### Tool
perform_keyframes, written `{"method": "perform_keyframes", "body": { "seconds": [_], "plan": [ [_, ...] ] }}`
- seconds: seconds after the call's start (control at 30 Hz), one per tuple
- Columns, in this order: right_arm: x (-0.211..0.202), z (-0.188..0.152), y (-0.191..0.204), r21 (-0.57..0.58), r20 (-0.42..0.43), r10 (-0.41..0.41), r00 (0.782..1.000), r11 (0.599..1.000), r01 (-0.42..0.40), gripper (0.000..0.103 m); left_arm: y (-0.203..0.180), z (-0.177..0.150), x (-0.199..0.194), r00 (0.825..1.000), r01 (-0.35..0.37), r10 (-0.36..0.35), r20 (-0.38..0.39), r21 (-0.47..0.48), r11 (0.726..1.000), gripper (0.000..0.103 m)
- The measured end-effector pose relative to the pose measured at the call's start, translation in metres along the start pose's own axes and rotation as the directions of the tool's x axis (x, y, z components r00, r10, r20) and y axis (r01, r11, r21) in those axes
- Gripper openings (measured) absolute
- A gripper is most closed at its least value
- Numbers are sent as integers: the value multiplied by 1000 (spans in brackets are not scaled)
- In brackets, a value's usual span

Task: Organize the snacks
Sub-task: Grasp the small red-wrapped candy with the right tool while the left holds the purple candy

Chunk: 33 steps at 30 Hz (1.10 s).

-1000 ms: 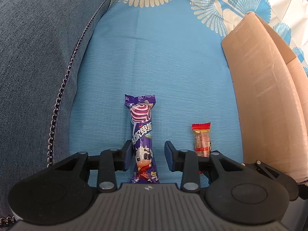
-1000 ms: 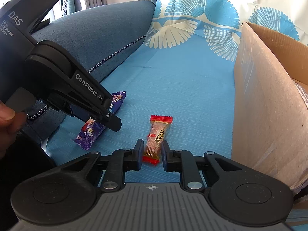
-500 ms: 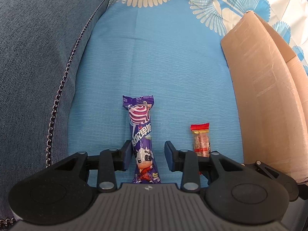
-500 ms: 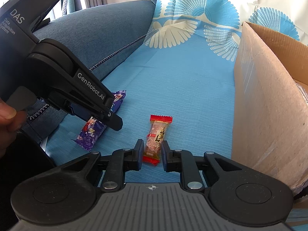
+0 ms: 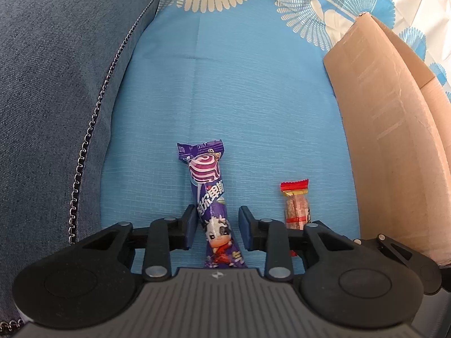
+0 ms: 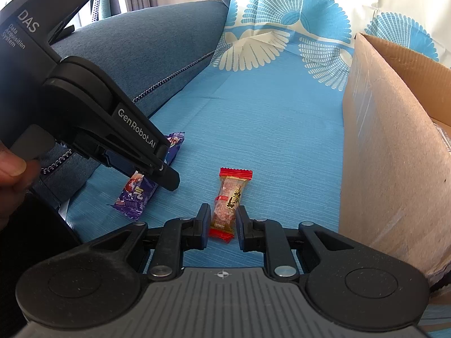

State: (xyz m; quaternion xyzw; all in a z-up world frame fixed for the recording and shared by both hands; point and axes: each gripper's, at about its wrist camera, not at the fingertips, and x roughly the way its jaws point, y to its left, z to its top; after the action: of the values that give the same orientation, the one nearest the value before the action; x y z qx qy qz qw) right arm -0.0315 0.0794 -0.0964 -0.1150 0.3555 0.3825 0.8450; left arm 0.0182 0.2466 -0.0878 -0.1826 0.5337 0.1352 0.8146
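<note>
A long purple lollipop packet lies on the blue cloth. My left gripper straddles its lower half and its jaws are closing. The left pad touches the wrapper, while a small gap shows at the right pad. In the right wrist view, the purple packet lies partly hidden under the left gripper. A small red-ended candy lies beside it, and my right gripper is shut on its near end, with both pads against the wrapper. The candy also shows in the left wrist view.
An open cardboard box stands close on the right, with its wall beside the candy. A blue-grey sofa cushion with a chain trim borders the left. A person's hand grips the left tool's handle.
The left gripper's jaws have drawn closer together around the purple packet. The right gripper and the red candy have stayed put.
</note>
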Motion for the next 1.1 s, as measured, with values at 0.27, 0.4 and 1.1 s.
{"method": "perform_keyframes", "body": {
  "seconds": [0.27,0.4,1.1],
  "plan": [
    [-2,1,0,-3,12,-10,1000,1000,10,19,0,0,-3,1000,-9,9,15,9,1000,17],
    [-6,3,0,-2,29,-12,1000,1000,12,18,1,-2,-8,999,2,-3,44,5,1000,15],
    [-10,-1,6,-68,17,-59,998,996,60,40,1,-20,-43,985,49,-53,165,28,998,15]
  ]
}}
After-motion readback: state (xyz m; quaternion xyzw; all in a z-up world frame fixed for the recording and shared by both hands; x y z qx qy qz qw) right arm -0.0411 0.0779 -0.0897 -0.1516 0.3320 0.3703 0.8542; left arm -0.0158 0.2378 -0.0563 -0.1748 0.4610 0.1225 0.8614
